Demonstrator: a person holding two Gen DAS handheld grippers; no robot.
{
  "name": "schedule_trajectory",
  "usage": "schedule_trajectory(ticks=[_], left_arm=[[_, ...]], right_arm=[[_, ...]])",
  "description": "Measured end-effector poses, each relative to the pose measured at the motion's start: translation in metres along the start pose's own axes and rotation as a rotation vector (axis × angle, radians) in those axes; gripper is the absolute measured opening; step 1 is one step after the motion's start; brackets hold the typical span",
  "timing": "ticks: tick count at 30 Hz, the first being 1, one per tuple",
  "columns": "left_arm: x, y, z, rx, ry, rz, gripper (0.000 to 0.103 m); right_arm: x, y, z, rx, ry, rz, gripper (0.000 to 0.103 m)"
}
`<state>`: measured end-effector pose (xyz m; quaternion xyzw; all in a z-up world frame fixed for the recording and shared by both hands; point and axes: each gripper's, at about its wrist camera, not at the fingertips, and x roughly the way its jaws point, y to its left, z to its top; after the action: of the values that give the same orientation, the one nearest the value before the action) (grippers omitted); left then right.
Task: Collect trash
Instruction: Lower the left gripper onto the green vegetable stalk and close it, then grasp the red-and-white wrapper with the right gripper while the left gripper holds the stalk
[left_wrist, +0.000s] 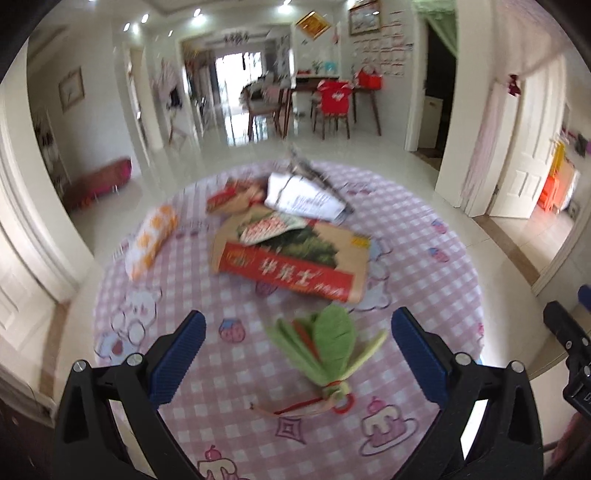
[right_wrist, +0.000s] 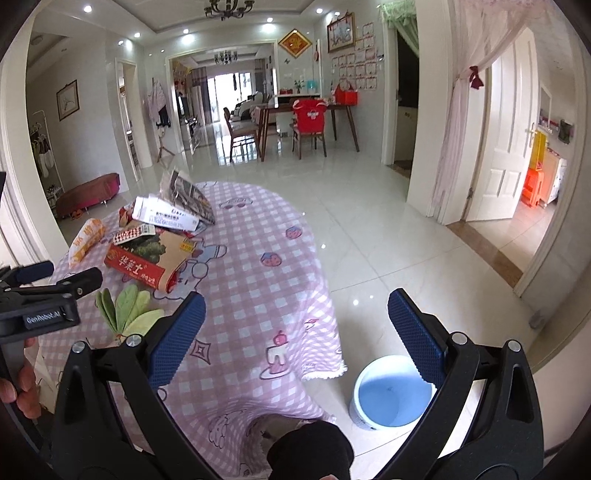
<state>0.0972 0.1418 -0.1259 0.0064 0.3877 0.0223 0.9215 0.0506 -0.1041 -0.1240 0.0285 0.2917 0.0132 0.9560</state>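
Observation:
A round table with a pink checked cloth (left_wrist: 236, 373) holds trash. A green leaf-shaped item with red string (left_wrist: 328, 347) lies nearest, between the fingers of my open, empty left gripper (left_wrist: 295, 339). Behind it lie a red and brown carton (left_wrist: 295, 258), a white box (left_wrist: 306, 195), an orange-white packet (left_wrist: 151, 236) and crumpled paper. In the right wrist view my right gripper (right_wrist: 295, 321) is open and empty over the table's right edge (right_wrist: 325, 280). A white bin with a blue inside (right_wrist: 391, 395) stands on the floor below it.
The left gripper's body (right_wrist: 40, 306) shows at the left of the right wrist view, over the green item (right_wrist: 125, 306). Shiny tiled floor (right_wrist: 369, 229) surrounds the table. A dining table and chairs (right_wrist: 310, 122) stand far back. A white door (right_wrist: 509, 140) is open at right.

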Motion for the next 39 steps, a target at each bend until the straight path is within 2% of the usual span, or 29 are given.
schedule_trajectory(ticks=[6,10,13,14,16,17,18,20,25,29,33,37,39], left_arm=[[0.044,0.024,-0.013,-0.077,0.086,-0.085,0.098],[0.059,0.017,-0.017,-0.063,0.117,-0.136,0.097],[0.065,0.011,-0.018,-0.051,0.133,-0.169,0.094],[0.068,0.009,-0.019,-0.042,0.138,-0.180,0.090],[0.074,0.003,-0.021,-0.023,0.150,-0.184,0.063],[0.079,0.003,-0.023,-0.025,0.168,-0.198,0.039],[0.082,0.004,-0.023,-0.032,0.175,-0.216,0.025],[0.082,0.010,-0.024,-0.048,0.163,-0.236,0.020],[0.057,0.040,-0.016,-0.075,0.060,-0.227,0.018],[0.043,0.080,-0.007,-0.139,-0.008,-0.142,0.018],[0.045,0.114,-0.001,-0.203,-0.026,-0.088,0.018],[0.049,0.134,0.004,-0.243,-0.038,-0.069,0.018],[0.053,0.140,0.005,-0.244,-0.039,-0.060,0.018]], right_arm=[[0.033,0.019,-0.005,-0.022,0.040,0.037,0.097],[0.048,0.028,-0.008,-0.034,0.064,0.055,0.097],[0.057,0.032,-0.011,-0.035,0.079,0.061,0.097],[0.060,0.033,-0.011,-0.033,0.082,0.062,0.097],[0.065,0.035,-0.010,-0.031,0.090,0.065,0.097],[0.068,0.035,-0.009,-0.031,0.094,0.068,0.097],[0.070,0.037,-0.008,-0.031,0.096,0.072,0.097],[0.073,0.041,-0.005,-0.032,0.096,0.083,0.097],[0.086,0.063,0.006,-0.056,0.094,0.134,0.097],[0.098,0.092,0.016,-0.095,0.096,0.192,0.097],[0.113,0.131,0.032,-0.134,0.079,0.277,0.097],[0.139,0.170,0.045,-0.101,0.137,0.394,0.097],[0.150,0.188,0.048,-0.107,0.147,0.408,0.097]])
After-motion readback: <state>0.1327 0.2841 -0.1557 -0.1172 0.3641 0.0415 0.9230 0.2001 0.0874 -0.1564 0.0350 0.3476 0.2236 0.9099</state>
